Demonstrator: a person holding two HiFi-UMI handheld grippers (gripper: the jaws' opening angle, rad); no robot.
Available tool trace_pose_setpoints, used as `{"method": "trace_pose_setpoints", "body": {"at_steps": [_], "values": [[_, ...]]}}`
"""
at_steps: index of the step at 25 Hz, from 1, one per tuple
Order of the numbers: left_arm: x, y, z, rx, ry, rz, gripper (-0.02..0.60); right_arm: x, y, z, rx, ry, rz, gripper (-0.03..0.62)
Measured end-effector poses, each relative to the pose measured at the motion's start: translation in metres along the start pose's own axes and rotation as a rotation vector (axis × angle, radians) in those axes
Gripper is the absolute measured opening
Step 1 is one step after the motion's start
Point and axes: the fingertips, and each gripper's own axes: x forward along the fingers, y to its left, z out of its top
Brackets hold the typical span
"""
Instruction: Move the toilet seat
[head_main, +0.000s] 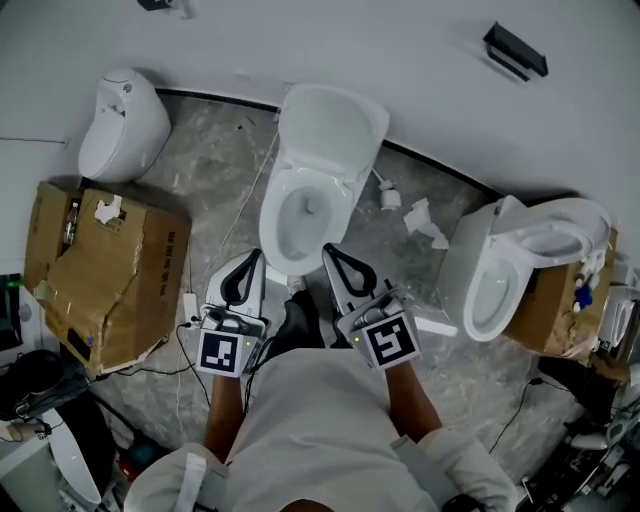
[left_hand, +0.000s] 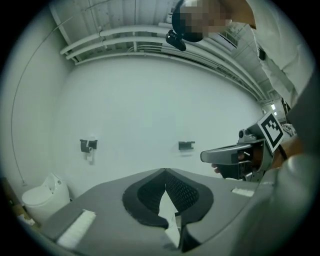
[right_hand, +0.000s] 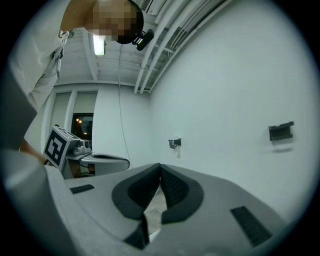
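Closest up, the person's white shirt (head_main: 310, 420) fills the bottom of the head view, both forearms reaching forward, 1 gripper in each hand. Left gripper (head_main: 252, 258) is shut tight, its black pads (left_hand: 150, 192) meeting at the tips with nothing between them. Right gripper (head_main: 330, 250) is the same story: pads (right_hand: 175, 187) pressed together and carrying nothing. Both point nearly level at the white back wall (head_main: 420, 60), side by side and a little apart, and each shows up in the other's view.

Just beyond their tips stands the middle toilet (head_main: 285, 260) of 3, at the floor's back edge against the wall. Its lid (head_main: 335, 120) is raised and leans on the wall. The toilet seat (head_main: 272, 225) reads as the white ring round the open bowl, though I cannot tell for sure that it is not bare rim. Neither gripper touches it.

At the grey floor's (head_main: 215, 150) left edge sits a battered cardboard box (head_main: 110, 270), with another white toilet (head_main: 120, 125) behind it in the back left corner. By the right edge, toilet number 3 (head_main: 470, 270) sits tilted against another box (head_main: 550, 310). White scraps (head_main: 420, 220) lie near the back edge, between the middle and right toilets.
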Motion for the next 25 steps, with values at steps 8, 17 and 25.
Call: {"method": "trace_pose_setpoints", "body": {"at_steps": [8,17,25], "values": [[0.023,0.032,-0.033,-0.056,0.048,-0.083,0.002,0.028,-0.015,-0.024,0.043,0.044,-0.131,0.003],[0.043,0.048,-0.073,-0.103,0.115,-0.159,0.020,0.055,-0.021,-0.056,0.105,0.100,-0.188,0.095],[0.053,0.049,-0.121,-0.134,0.194,-0.131,0.054,0.062,-0.033,-0.105,0.161,0.163,-0.169,0.097]]}}
